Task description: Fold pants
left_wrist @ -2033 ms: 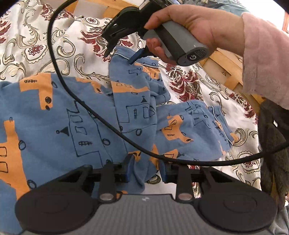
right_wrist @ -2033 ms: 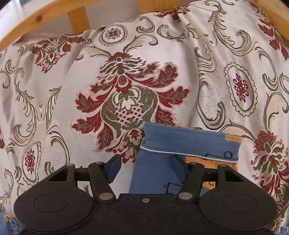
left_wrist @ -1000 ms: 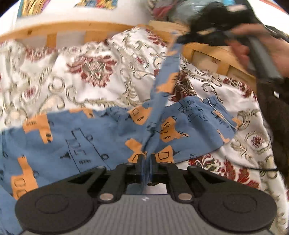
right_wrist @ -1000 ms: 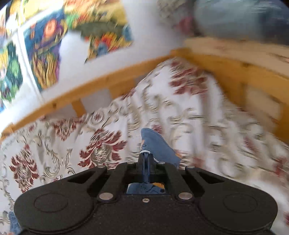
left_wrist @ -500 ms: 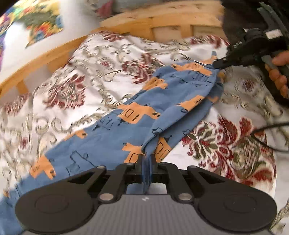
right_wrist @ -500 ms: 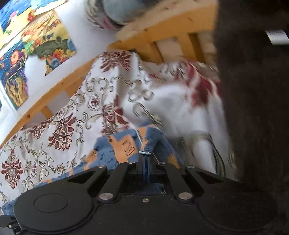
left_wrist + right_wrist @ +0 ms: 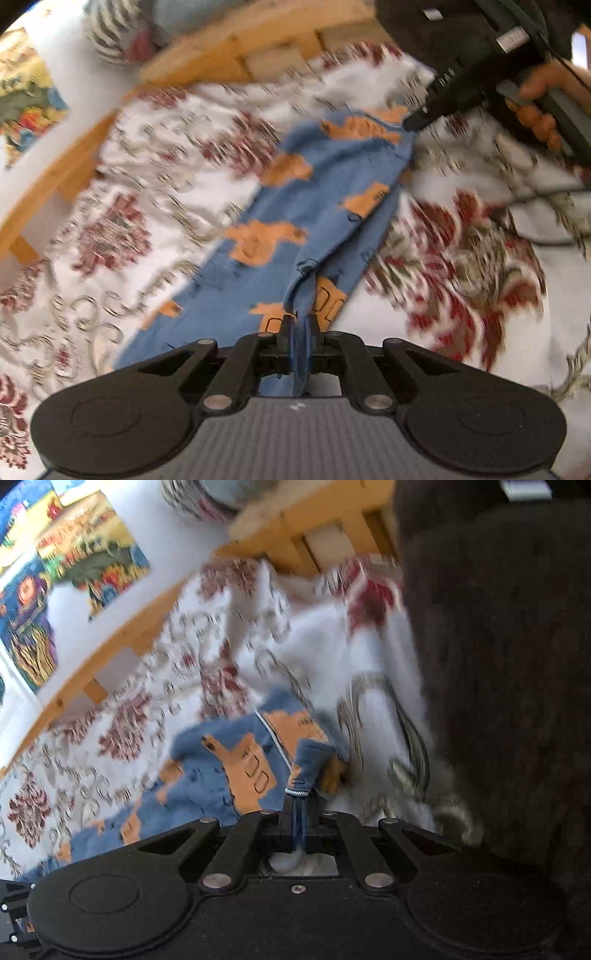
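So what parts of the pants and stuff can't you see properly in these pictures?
- Pants: the lower end runs behind the left gripper body in the left wrist view, so the full length is cut off.
- Bedspread: the pattern is smeared by motion blur in both views.
- Right gripper: the pinched cloth's underside is hidden between the fingers.
- Dark fuzzy thing: it fills the right side, too close and blurred to identify.

Wall: white (image 7: 166, 546), hung with bright, colourful pictures (image 7: 92, 542).
Furniture: a pale wooden frame (image 7: 236, 51) with slats ran along the wall and turned a corner.
Covering: a white bedspread (image 7: 155, 177) with red floral medallions and scrollwork.
Light: bright, daylight-like.
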The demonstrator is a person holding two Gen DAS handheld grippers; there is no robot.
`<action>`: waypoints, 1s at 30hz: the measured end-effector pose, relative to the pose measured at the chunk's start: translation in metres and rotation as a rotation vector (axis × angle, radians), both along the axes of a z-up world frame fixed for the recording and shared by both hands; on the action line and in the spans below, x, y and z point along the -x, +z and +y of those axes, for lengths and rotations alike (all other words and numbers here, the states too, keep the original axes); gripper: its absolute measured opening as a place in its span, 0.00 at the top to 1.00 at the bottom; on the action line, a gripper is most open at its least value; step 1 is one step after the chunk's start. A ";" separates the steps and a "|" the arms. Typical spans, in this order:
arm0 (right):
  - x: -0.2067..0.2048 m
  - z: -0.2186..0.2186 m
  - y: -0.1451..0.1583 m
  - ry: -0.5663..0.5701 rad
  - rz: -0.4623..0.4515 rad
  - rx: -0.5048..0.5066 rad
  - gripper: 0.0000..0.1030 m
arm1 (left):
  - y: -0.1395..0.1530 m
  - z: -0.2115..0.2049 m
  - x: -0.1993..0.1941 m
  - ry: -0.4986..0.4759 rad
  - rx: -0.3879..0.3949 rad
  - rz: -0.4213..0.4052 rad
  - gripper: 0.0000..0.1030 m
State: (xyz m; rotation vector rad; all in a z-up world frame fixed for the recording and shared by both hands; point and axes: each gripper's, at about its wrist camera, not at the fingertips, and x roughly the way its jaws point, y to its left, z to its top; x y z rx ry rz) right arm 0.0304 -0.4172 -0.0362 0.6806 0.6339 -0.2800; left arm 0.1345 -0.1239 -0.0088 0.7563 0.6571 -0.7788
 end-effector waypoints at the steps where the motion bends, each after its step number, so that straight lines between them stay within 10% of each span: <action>1: -0.001 0.001 -0.002 0.008 0.009 0.001 0.96 | -0.003 -0.001 -0.002 0.000 -0.005 0.023 0.93; 8: 0.007 0.000 0.004 0.001 -0.037 -0.023 0.67 | 0.037 -0.001 -0.038 0.057 0.152 0.252 0.75; 12: 0.008 0.007 0.008 -0.007 -0.037 0.006 0.49 | 0.075 -0.042 -0.067 0.003 0.171 0.315 0.29; 18: 0.010 0.011 0.007 -0.037 -0.057 0.015 0.23 | 0.096 -0.137 -0.115 -0.111 0.061 0.383 0.02; 23: 0.015 0.005 0.004 -0.114 -0.094 0.006 0.22 | 0.072 -0.196 -0.163 -0.084 0.089 0.508 0.05; 30: 0.011 -0.003 -0.004 -0.181 -0.098 -0.006 0.47 | 0.024 -0.216 -0.213 0.092 0.016 0.734 0.49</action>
